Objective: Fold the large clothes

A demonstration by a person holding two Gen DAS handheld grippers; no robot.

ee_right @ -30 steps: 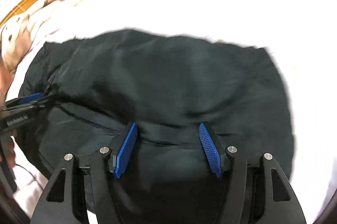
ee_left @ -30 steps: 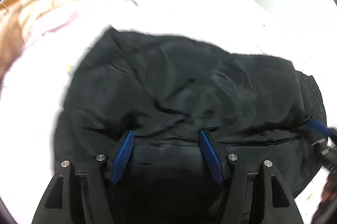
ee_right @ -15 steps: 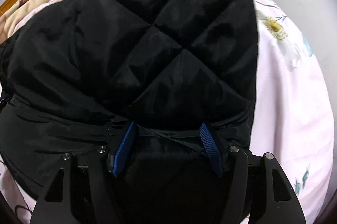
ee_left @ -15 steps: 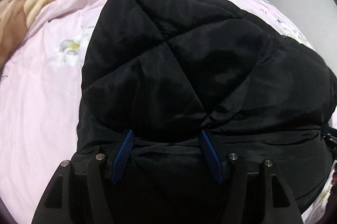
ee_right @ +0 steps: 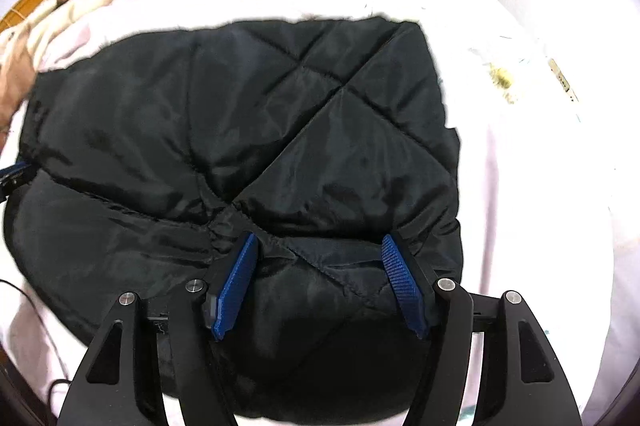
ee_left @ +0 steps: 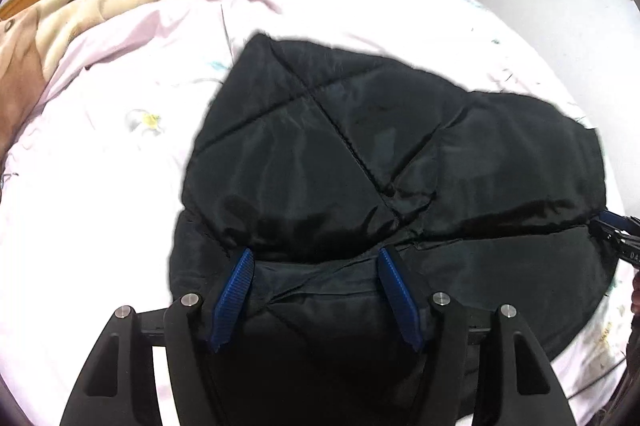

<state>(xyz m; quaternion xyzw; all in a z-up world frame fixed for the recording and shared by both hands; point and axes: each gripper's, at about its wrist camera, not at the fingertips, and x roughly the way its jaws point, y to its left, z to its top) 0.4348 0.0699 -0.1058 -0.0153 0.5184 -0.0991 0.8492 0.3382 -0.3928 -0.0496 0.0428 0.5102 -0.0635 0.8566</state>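
A black quilted jacket (ee_left: 360, 162) is laid on the pink floral bedsheet (ee_left: 100, 154), its quilted flap doubled over the smooth lower layer; the left hand-held gripper (ee_left: 316, 274) and right hand-held gripper (ee_right: 320, 262) are both spread wide, nothing pinched, fabric bulging between the blue pads (ee_right: 234, 286). The slick, puffy padding is judged likely to spring back or slide off once let go, so the fold could be undone. Loose cloth could also be snagged by the pads and dragged askew.
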